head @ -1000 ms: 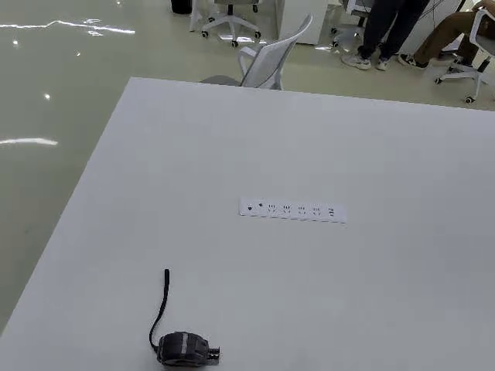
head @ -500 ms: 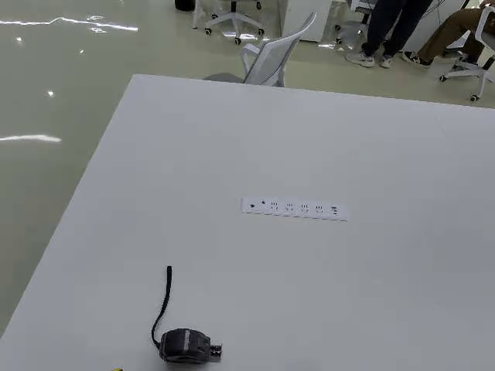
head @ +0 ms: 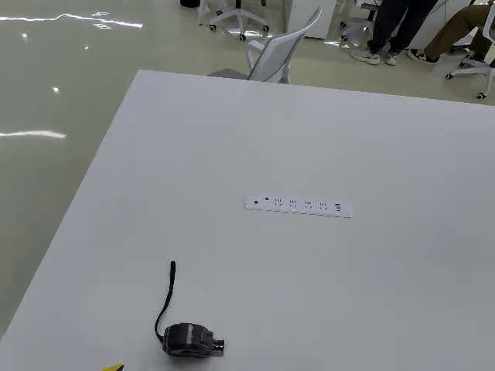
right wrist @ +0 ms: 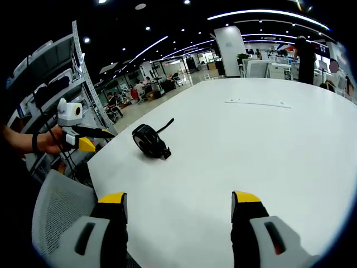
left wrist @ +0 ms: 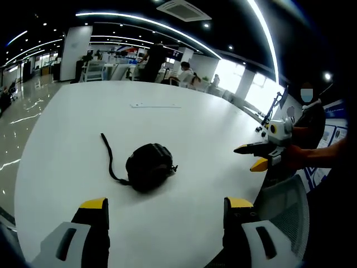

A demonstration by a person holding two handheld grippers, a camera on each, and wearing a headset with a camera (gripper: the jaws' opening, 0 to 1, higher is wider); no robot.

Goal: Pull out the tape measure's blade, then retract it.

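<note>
Tape measure (head: 189,340) on table (head: 309,139), mouth pointing right, strap (head: 166,297) trailing away; left gripper (left wrist: 162,206), right gripper (right wrist: 178,201) jaws wide

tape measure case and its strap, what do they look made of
Tape measure case: looks like dark matte plastic or rubber, rounded, with dull highlights. Strap: looks like thin black cord or a rubbery band, limp and curving on the table; any weave is too small to see.

black tape measure (head: 188,339), white table (head: 309,139)
</note>
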